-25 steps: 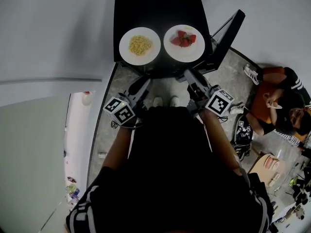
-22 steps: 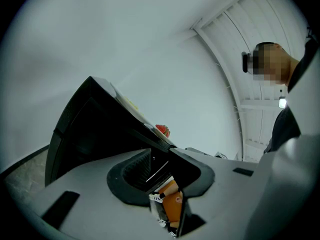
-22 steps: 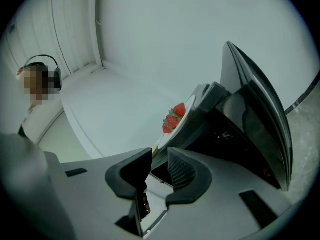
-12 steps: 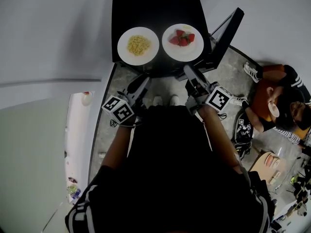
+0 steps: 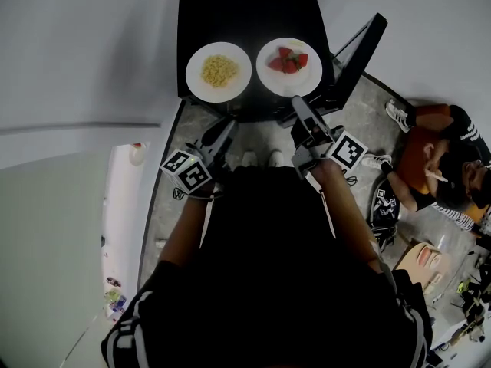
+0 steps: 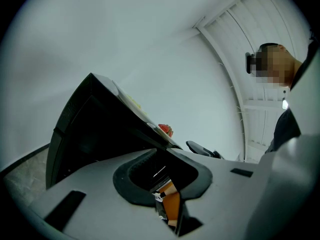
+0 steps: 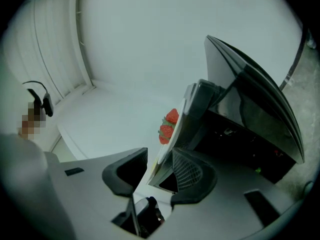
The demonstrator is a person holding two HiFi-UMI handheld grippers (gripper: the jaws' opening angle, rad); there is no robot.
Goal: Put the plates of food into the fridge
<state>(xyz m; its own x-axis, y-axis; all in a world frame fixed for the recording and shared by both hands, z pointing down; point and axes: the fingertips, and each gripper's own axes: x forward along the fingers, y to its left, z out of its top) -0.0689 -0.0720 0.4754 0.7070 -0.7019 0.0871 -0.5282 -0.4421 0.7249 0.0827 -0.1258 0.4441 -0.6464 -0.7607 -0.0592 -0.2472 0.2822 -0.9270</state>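
Note:
Two white plates sit on top of the black fridge: noodles on the left, strawberries on the right. My right gripper reaches level to the near rim of the strawberry plate. Its jaws have just been opening and stand open, with that rim between them and the left pad clear of it. The strawberries show just beyond the pads. My left gripper hangs below the noodle plate, in front of the fridge. In the left gripper view its fingers meet at the tips, shut on nothing.
The fridge door hangs open at the right, beside my right arm. A person sits on the floor further right, with shoes and clutter nearby. A white wall runs behind and to the left of the fridge.
My right gripper has rolled a little, so its marker cube has turned. The left gripper has stayed put. The seated person at the right has moved a hand.

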